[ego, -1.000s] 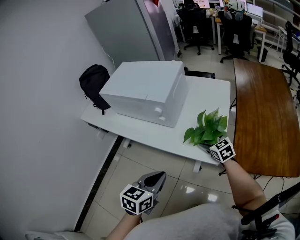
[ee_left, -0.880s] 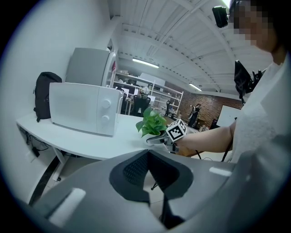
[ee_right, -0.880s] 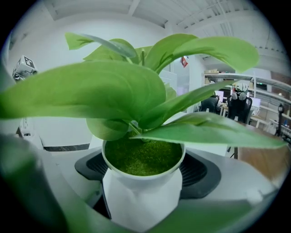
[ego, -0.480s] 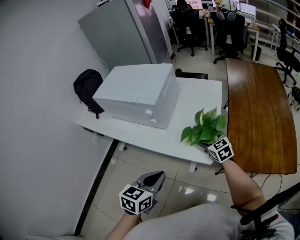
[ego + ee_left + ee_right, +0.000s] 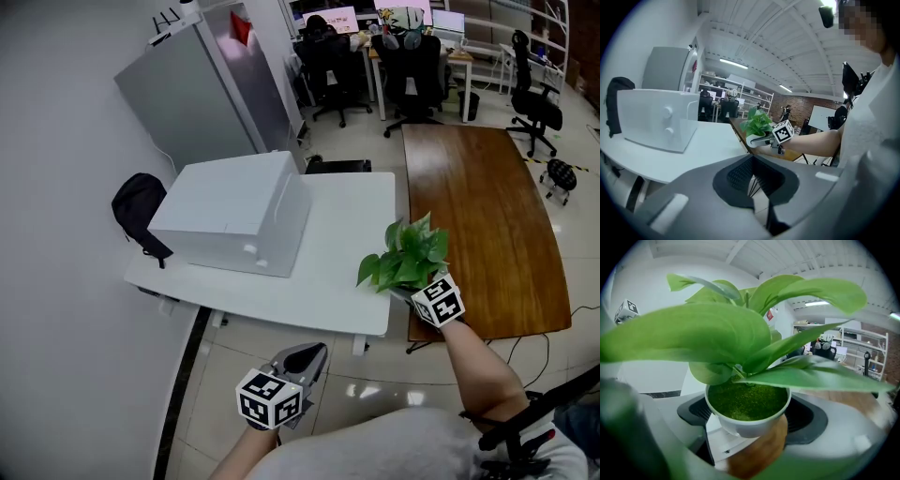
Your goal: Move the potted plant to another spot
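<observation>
Green leafy plant in a white pot carried off the corner of the white worktop
A second ago it hung over the worktop's near right corner; now it rides above the worktop's right edge, just beside the brown wooden table, clamped between the jaws of the right gripper. In the head view the leaves hide the pot and the jaw tips; the right gripper view shows the pot held between both pads. The left gripper hangs low over the floor, jaws together and empty

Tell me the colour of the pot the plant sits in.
Plain white. The pot shows best in the right gripper view.
</observation>
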Available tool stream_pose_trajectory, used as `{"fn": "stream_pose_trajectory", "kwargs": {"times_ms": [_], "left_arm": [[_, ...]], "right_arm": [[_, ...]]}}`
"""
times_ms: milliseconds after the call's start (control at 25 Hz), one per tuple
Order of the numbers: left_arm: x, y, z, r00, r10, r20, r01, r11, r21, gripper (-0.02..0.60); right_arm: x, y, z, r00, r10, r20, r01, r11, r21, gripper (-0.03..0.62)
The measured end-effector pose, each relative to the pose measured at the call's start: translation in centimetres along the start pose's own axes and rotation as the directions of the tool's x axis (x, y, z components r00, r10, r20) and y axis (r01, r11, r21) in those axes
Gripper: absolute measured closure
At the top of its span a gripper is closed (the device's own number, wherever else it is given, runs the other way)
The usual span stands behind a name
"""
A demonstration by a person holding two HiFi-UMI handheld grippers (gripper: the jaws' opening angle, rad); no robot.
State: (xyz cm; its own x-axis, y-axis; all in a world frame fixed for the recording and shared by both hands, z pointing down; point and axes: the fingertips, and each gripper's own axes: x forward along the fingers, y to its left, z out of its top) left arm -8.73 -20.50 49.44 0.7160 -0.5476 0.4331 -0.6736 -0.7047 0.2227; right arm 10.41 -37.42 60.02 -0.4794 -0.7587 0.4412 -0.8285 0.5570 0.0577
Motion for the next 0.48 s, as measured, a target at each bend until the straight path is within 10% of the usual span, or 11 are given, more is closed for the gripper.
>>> {"fn": "stream_pose_trajectory", "kwargs": {"times_ms": [480], "left_arm": [[9.2,-7.4,2.5,0.976,-0.213,-0.036,0.215,0.974,0.068,0.584]], "right_arm": [[-10.9,-9.8,-5.3,0.980,-0.193,-0.039,0.195,0.977,0.086,0.123]]}}
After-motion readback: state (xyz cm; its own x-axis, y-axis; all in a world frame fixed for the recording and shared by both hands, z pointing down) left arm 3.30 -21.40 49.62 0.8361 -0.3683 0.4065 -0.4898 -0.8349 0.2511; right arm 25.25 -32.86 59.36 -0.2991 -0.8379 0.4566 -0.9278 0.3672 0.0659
